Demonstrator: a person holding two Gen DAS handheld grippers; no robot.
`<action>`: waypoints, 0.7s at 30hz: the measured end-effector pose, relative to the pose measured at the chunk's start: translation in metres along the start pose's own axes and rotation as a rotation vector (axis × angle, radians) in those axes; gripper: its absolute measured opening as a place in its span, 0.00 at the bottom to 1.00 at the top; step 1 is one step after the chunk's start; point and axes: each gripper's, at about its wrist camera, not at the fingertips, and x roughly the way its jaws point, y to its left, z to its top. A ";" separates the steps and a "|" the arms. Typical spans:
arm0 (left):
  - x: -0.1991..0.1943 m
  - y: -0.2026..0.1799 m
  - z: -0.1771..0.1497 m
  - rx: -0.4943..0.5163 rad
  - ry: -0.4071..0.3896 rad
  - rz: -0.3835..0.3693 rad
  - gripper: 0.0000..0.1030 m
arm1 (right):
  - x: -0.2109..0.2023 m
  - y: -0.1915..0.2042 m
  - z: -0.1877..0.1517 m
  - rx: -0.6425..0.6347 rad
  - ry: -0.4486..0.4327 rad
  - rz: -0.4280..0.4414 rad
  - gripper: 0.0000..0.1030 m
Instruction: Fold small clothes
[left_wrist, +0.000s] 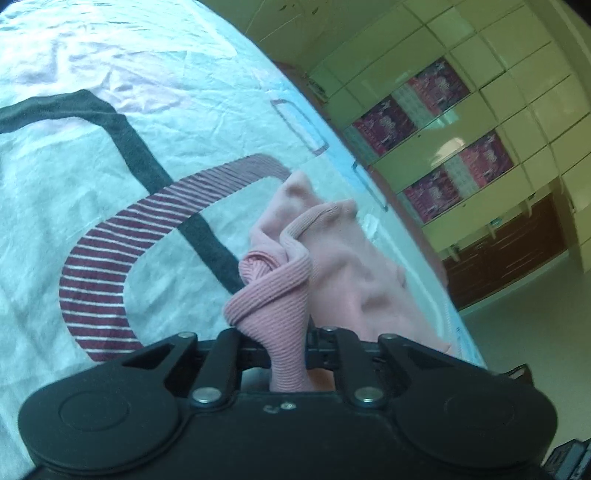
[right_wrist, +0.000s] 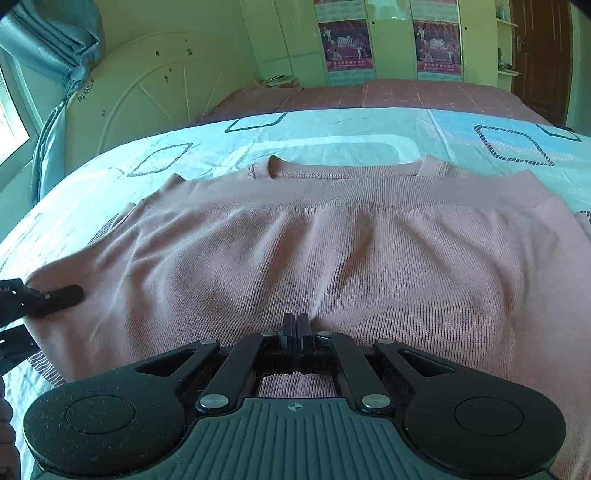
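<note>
A pink ribbed sweater lies spread on the bed, its neckline at the far side. My right gripper is shut and pinches the sweater's near edge at the middle. My left gripper is shut on a bunched ribbed part of the sweater, lifted off the sheet; its fingertips are hidden by the cloth. The left gripper also shows at the left edge of the right wrist view, at the sweater's left corner.
The bed sheet is white and light blue with dark and striped shapes. The bed's edge runs close on the right of the left gripper. A cabinet wall, a headboard and a curtain stand beyond.
</note>
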 end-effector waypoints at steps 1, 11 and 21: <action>0.000 0.001 0.000 -0.010 -0.003 -0.003 0.11 | 0.000 -0.002 0.000 0.003 0.001 0.005 0.00; -0.034 -0.081 -0.015 0.197 -0.084 -0.017 0.09 | -0.019 -0.039 0.011 0.116 -0.028 0.133 0.00; -0.006 -0.290 -0.138 0.617 0.043 -0.144 0.09 | -0.149 -0.204 -0.002 0.430 -0.259 0.084 0.00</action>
